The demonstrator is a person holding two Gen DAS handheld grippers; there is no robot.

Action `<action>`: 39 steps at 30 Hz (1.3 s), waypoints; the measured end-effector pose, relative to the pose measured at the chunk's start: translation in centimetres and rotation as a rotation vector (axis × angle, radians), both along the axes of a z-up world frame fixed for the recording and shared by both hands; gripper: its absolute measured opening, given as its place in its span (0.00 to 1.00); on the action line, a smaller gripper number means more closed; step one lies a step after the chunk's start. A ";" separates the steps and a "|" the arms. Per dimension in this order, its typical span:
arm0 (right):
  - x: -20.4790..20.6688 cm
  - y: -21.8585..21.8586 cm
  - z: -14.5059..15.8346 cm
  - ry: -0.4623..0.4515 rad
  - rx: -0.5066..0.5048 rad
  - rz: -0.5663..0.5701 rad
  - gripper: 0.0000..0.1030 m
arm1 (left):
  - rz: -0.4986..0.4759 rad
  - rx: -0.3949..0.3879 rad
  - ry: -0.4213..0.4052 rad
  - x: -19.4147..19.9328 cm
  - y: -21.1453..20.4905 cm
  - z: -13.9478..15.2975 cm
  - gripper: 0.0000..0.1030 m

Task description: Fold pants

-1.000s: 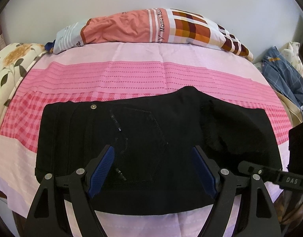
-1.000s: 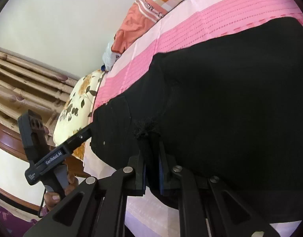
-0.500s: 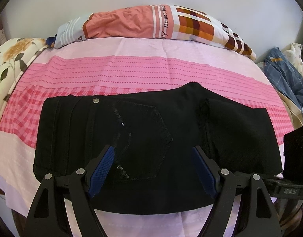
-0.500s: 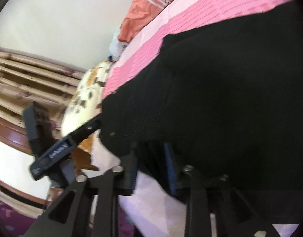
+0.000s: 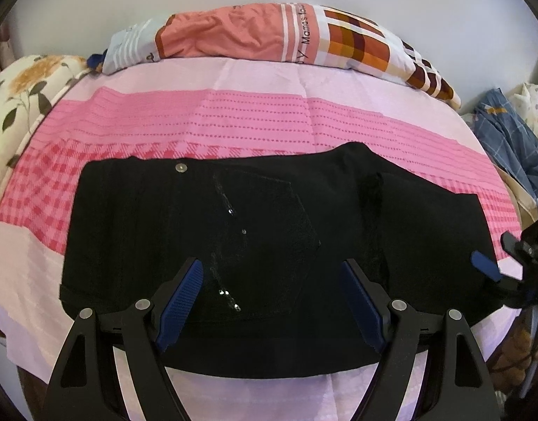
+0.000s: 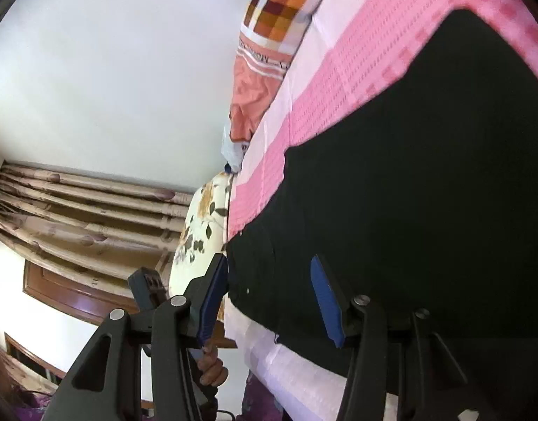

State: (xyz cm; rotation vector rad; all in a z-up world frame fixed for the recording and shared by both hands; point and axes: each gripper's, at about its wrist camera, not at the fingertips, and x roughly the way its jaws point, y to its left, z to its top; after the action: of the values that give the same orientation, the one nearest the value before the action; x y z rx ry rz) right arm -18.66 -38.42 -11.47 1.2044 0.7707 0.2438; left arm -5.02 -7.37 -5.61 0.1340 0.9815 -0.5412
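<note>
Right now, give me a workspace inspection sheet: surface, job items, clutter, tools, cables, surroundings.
Surface: bed with pink striped and checked sheet, mostly smooth.
Job's things: black pants lie flat, folded into a compact rectangle, back pocket up; near edge reaches the bed's front edge.
Clutter: patterned pillow at the head; floral cushion on one side; blue checked cloth pile on the other.
Grippers: left tool open above the pants, nothing between its pads. Right tool open at the pants' end; its jaws have just been opening, cloth no longer pinched.
Cables: a dark cord low beneath the left tool's handle.
Surroundings: plain wall, curtain, wooden frame.
</note>
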 end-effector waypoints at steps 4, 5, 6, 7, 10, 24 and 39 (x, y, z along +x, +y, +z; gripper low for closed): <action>1.2 2.6 -1.8 0.036 0.010 0.096 0.47 | -0.019 0.007 0.001 -0.4 -0.4 -0.1 0.78; 1.3 2.9 -2.2 0.049 0.001 0.113 0.47 | -0.028 0.009 -0.005 -0.6 -0.5 -0.1 0.78; 1.6 3.5 -2.5 0.061 -0.013 0.136 0.47 | -0.034 0.011 -0.008 -0.7 -0.7 -0.1 0.78; 1.8 3.8 -2.5 0.057 -0.022 0.151 0.47 | -0.040 0.014 -0.008 -0.8 -0.8 -0.2 0.78; 1.9 3.7 -2.6 0.033 0.056 0.159 0.47 | -0.052 0.027 -0.003 -0.9 -1.2 -0.4 0.78; 0.8 6.3 3.6 0.048 -0.424 0.351 0.36 | -0.037 0.030 0.006 -0.6 -0.9 -0.4 0.78; 1.3 12.5 3.5 0.075 -0.842 0.526 0.26 | -0.013 0.018 0.032 -0.3 0.4 -1.0 0.78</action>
State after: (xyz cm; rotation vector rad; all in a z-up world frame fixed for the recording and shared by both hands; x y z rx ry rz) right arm -17.40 -25.96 -8.01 0.2046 1.1007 0.2631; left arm -5.30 -6.95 -6.56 0.1479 1.0173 -0.5482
